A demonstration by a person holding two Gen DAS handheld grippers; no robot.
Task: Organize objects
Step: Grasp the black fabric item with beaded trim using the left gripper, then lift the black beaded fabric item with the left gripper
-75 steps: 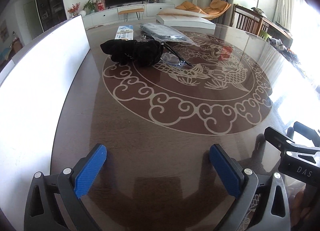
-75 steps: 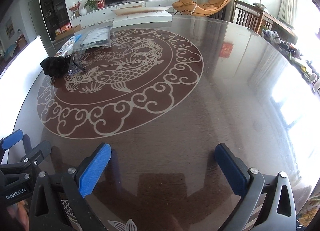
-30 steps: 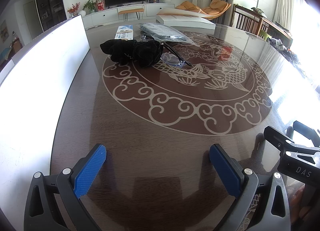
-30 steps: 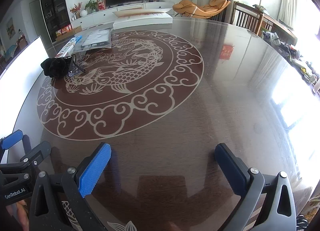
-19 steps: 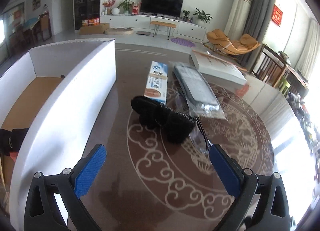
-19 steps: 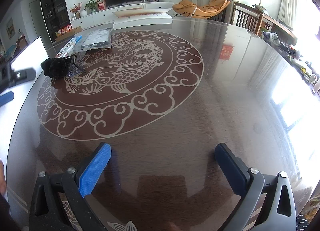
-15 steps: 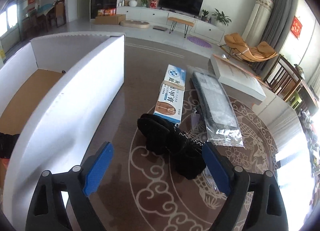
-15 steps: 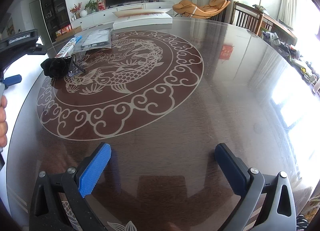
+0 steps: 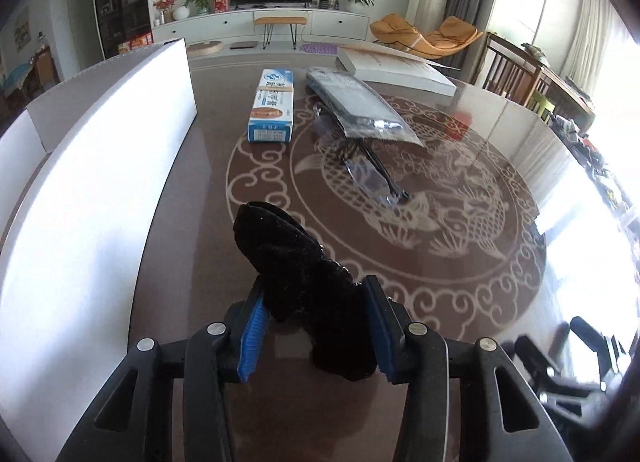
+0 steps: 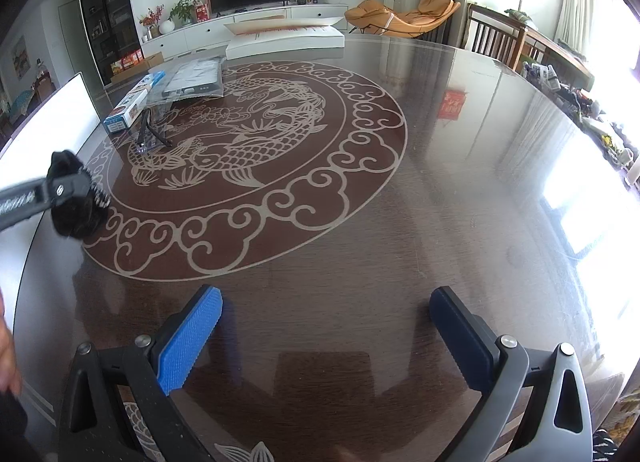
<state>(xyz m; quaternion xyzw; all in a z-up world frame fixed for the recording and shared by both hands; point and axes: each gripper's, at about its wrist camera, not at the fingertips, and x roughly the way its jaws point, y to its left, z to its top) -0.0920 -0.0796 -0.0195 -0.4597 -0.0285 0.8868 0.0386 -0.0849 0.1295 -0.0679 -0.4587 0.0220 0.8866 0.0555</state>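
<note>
My left gripper (image 9: 316,326) is shut on a black velvet pouch (image 9: 296,262) and holds it above the round table, next to the white box wall (image 9: 100,182). From the right wrist view the left gripper (image 10: 76,190) shows at the far left with the pouch (image 10: 76,218) in it. A blue and white carton (image 9: 272,106), a clear bag with a dark item (image 9: 356,102) and a pair of glasses (image 9: 372,174) lie on the table ahead. My right gripper (image 10: 324,330) is open and empty over the table's near part.
The dark glass table (image 10: 440,182) has a dragon pattern. A flat white box (image 10: 284,38) lies at its far edge. Wooden chairs (image 10: 496,42) stand at the right. The white box (image 10: 48,118) stands along the table's left side.
My left gripper went forward over the black pouch, shut on it and lifted it back toward me. The right gripper has not moved.
</note>
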